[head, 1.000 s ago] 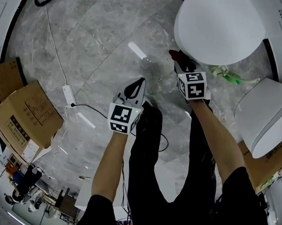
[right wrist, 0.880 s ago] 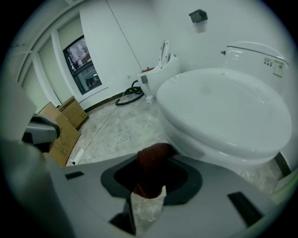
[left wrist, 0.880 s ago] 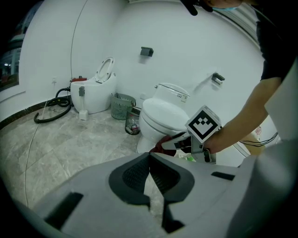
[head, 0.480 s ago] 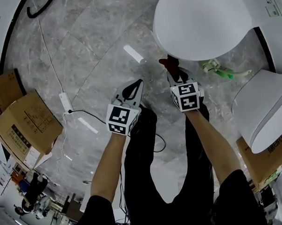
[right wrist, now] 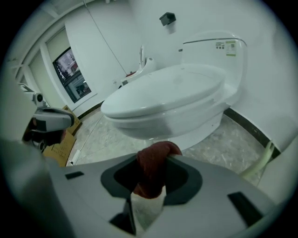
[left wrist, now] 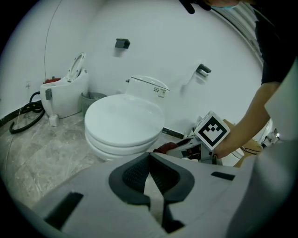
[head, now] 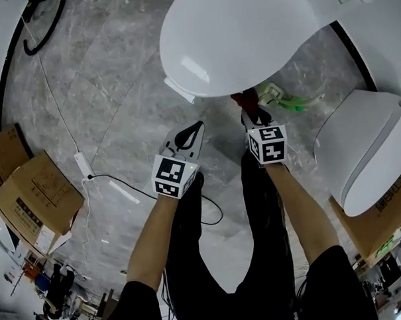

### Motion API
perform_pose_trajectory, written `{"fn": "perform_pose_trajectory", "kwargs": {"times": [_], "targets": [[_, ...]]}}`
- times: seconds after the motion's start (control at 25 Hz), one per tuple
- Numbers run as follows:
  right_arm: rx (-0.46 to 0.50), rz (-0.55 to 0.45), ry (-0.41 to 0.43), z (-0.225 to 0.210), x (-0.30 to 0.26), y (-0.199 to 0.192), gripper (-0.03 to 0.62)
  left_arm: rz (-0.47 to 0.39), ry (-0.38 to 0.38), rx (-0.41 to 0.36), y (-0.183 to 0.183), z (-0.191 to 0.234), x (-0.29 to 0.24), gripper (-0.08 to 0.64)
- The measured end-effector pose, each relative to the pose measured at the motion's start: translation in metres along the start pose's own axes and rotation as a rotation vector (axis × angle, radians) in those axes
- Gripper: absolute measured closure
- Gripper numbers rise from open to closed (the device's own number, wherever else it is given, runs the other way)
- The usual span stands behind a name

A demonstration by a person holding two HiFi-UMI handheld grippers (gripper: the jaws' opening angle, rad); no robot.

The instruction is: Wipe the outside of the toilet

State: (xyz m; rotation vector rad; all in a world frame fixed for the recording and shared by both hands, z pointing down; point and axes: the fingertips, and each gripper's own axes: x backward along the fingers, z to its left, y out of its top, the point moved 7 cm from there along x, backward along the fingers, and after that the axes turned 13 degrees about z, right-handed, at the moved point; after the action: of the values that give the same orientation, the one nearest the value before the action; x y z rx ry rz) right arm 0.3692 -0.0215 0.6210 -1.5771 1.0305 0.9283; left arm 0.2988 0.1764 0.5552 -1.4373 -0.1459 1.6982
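Note:
A white toilet with its lid down fills the top of the head view; it also shows in the left gripper view as the toilet and in the right gripper view as the toilet. My right gripper is shut on a dark red cloth, held just below the front rim of the bowl. The cloth pokes out near the bowl's underside. My left gripper hangs shut over the floor, left of the right one, with nothing in it.
A second white toilet stands at the right, with a green-and-white brush on the floor between the two. Cardboard boxes sit at the left, near a white power strip and black cable. Grey marble floor lies all around.
The view has shifted so the toilet now sits closer and more central. My right gripper with the cloth has come in under the bowl's front rim. The left gripper kept its place.

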Motion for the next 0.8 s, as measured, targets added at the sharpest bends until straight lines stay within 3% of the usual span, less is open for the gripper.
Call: {"fn": "perform_pose_trajectory", "kwargs": {"times": [0.48,0.8], "targets": [[-0.181,-0.119,-0.053,-0.174,0.039,0.036,0.471,0.014,-0.043,-0.020,0.053,-0.063,-0.082,0.560],[-0.272,-0.199,-0.020,-0.245,0.032,0.088,0.471,0.035,-0.043,-0.005,0.068,-0.071,-0.117,0.560]]}}
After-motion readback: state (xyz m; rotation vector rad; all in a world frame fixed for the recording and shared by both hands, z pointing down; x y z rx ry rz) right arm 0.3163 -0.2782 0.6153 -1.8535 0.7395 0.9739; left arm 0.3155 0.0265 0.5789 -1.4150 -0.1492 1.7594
